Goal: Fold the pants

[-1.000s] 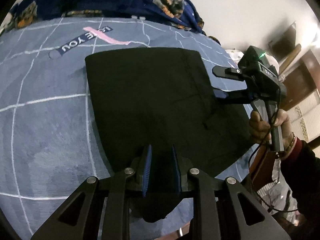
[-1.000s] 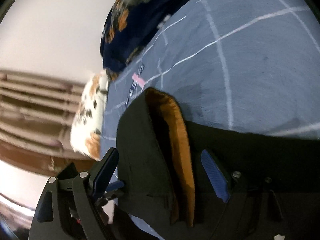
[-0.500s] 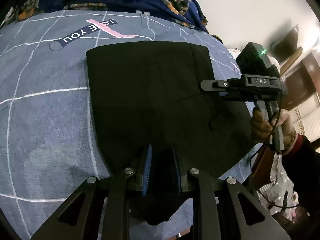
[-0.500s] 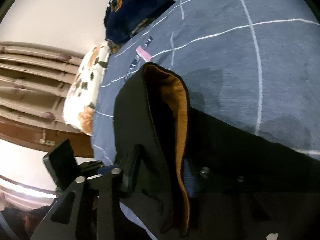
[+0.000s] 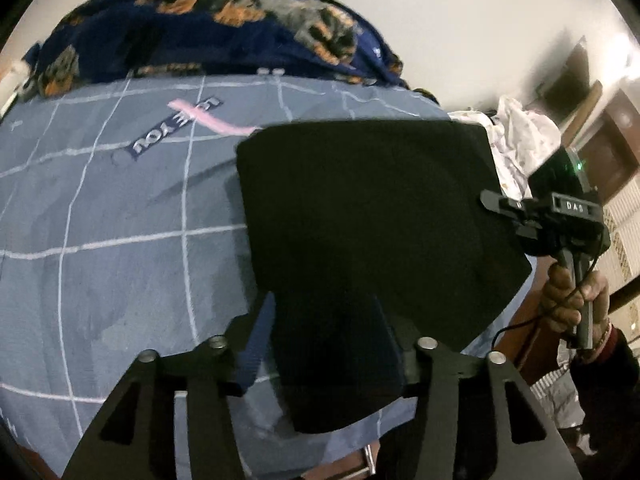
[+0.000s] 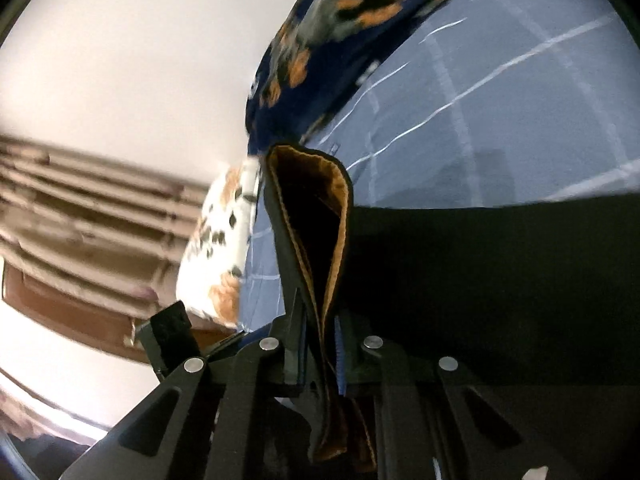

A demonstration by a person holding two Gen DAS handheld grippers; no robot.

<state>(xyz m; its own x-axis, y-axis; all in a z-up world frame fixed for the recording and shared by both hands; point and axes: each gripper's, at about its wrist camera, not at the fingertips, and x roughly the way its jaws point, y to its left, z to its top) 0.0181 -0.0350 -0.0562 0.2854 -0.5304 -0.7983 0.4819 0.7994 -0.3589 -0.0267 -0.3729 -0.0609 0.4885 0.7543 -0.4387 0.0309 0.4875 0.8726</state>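
The black pants (image 5: 368,208) are a folded panel held up off the blue bedsheet (image 5: 100,232). My left gripper (image 5: 324,344) is shut on the near edge of the pants, with cloth bunched between its fingers. My right gripper (image 6: 320,344) is shut on another edge, where the orange-brown lining (image 6: 338,216) shows in an open fold. In the left wrist view the right gripper (image 5: 516,216) grips the pants' right side, with a hand on its handle.
A dark blue patterned blanket (image 5: 208,28) lies along the far side of the bed. A white and orange patterned pillow (image 6: 216,248) sits at the bed's edge. White cloth (image 5: 524,136) is piled past the right side. A wall stands behind.
The pants have lifted off the sheet and swung toward the right. My right gripper closed on the lined edge. Both grippers rose with the cloth.
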